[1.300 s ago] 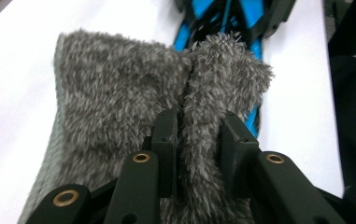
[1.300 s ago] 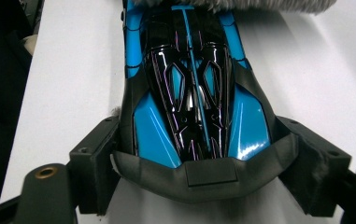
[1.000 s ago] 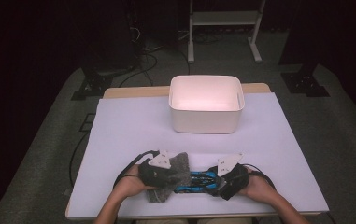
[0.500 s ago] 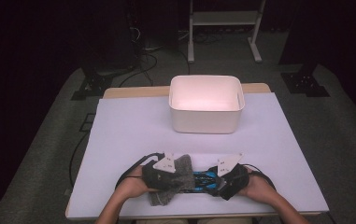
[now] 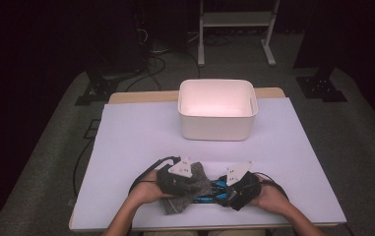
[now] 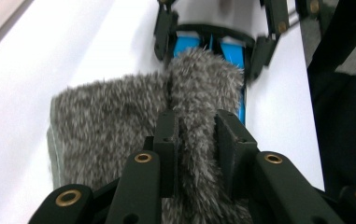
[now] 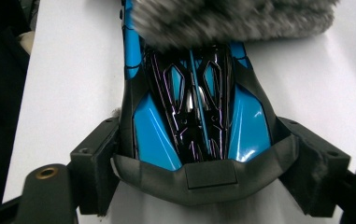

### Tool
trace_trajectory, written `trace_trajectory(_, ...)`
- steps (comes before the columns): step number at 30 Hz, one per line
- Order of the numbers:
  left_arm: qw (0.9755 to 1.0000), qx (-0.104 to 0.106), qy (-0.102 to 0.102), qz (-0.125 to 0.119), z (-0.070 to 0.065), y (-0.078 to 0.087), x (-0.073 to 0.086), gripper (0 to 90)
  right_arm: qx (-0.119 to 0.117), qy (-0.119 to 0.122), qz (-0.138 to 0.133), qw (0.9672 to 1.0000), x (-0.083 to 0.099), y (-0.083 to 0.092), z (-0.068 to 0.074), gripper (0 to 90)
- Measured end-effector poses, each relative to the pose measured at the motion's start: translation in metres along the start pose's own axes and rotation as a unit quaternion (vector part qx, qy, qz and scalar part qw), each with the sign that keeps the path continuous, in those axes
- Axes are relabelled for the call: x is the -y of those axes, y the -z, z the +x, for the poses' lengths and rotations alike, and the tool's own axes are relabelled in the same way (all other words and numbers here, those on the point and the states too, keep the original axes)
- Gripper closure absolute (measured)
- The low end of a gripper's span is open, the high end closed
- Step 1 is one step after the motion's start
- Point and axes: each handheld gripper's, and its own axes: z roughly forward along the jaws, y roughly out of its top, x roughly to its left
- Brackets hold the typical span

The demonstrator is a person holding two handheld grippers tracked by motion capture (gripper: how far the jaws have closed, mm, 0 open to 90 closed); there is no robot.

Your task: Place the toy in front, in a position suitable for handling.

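Grey cloth and blue toy car, held at the near edge of the table, one gripper each.

Left gripper (image 6: 192, 140): jaws narrow, pinching a fold of the cloth (image 6: 119, 121). Right gripper (image 7: 203, 154): jaws wide, clamped on the car (image 7: 196, 116) across its rear end. Risk: the fuzzy fold may slip from the pinch if pulled; the cloth may snag on the car. The right gripper view shows the cloth lying over the car's nose; the high view shows the white bin (image 5: 217, 109) standing well apart.
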Motion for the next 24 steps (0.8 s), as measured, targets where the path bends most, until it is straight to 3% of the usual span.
trace_trajectory(7,0.9998,0.0,0.016,0.007,0.004,0.001,0.011,71.8,-0.002,0.002,-0.003,1.0,0.0,0.0,-0.001,20.7)
trace_trajectory(13,0.9994,-0.002,0.033,-0.001,0.006,0.005,0.021,71.8,0.0,0.003,-0.003,1.0,0.002,0.006,0.001,19.5)
trace_trajectory(24,0.9995,0.0,0.033,0.0,0.006,0.004,0.019,71.4,0.004,0.013,-0.01,0.9998,0.008,0.016,0.0,22.2)
